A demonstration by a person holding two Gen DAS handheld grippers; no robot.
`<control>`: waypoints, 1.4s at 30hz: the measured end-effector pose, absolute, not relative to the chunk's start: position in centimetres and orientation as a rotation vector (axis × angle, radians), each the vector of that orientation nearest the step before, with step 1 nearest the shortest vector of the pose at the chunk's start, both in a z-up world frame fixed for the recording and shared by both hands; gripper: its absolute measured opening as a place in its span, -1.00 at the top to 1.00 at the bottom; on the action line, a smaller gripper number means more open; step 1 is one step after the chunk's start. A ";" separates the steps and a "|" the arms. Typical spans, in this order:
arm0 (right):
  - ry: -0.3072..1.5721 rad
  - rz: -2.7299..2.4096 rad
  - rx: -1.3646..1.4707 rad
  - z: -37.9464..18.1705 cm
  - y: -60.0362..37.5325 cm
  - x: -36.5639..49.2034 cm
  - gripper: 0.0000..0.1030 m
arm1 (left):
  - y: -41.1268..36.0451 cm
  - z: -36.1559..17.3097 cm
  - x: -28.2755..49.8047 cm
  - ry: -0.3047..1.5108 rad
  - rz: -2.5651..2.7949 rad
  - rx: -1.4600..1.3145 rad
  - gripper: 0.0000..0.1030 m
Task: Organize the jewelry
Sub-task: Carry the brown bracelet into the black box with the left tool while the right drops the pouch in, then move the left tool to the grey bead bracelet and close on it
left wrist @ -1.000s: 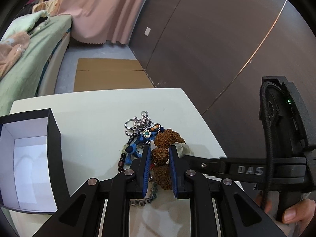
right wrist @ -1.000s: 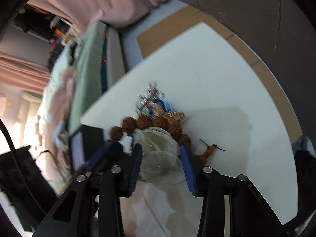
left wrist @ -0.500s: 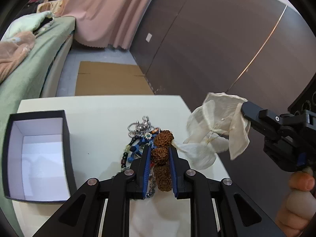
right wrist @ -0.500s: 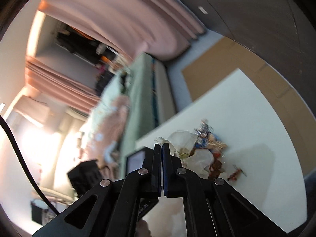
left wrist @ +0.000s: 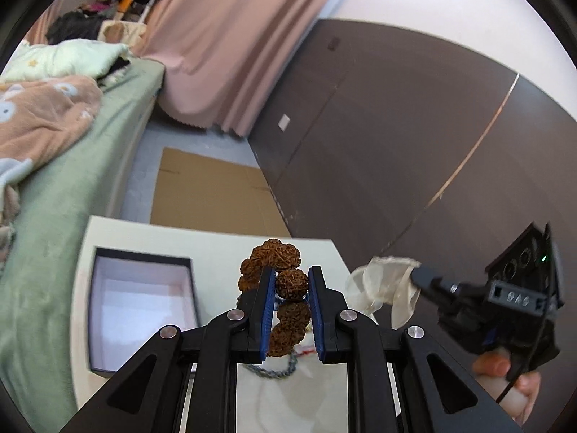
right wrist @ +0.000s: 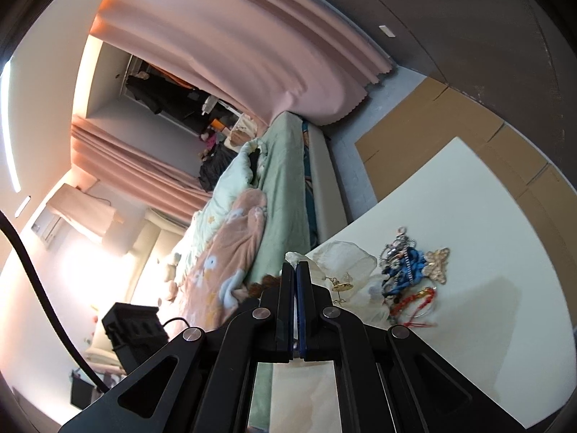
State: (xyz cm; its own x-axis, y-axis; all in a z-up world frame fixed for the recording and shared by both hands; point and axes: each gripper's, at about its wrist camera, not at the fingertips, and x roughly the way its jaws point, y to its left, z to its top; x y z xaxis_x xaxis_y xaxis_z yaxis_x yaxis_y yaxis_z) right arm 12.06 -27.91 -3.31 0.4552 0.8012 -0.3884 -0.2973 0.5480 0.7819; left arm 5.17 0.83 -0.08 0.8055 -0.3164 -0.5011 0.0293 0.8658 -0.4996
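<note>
My left gripper [left wrist: 290,288] is shut on a bracelet of big brown wrinkled seed beads [left wrist: 285,281] and holds it above the white table [left wrist: 216,241]. An open black box with a white inside [left wrist: 140,306] sits on the table to its left. My right gripper [right wrist: 296,274] is shut on a sheer cream organza pouch [right wrist: 346,263], which also shows in the left wrist view [left wrist: 386,285], lifted off the table. A pile of jewelry [right wrist: 407,270] lies on the table: blue beads, silver chain, a gold filigree piece, red cord.
A bed with green sheet and peach blanket [left wrist: 43,144] runs along the table's left side. Flat cardboard [left wrist: 209,195] lies on the floor beyond the table. Dark wardrobe panels [left wrist: 396,144] and a pink curtain [left wrist: 234,36] stand behind.
My left gripper lifted the brown bead bracelet up off the jewelry pile. My right gripper closed on the pouch and raised it away from the pile.
</note>
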 end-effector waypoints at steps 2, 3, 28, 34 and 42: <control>0.847 0.763 0.702 -3.5 -27.1 12.1 0.94 | 1.7 0.4 4.8 0.593 -0.179 -0.502 0.63; 0.851 0.769 0.701 -3.6 -26.6 12.1 0.94 | 2.1 0.6 4.6 0.586 -0.171 -0.506 0.63; 1.011 0.889 0.585 -6.9 -12.5 12.6 -0.01 | 9.9 1.2 3.2 0.536 -0.049 -0.593 0.63; 0.998 0.807 0.582 -6.4 -15.9 13.3 -0.16 | 9.2 0.9 3.8 0.555 -0.085 -0.604 0.63; 0.970 0.674 0.610 -5.5 -22.0 13.9 -0.26 | 8.6 0.7 3.8 0.568 -0.060 -0.623 -0.54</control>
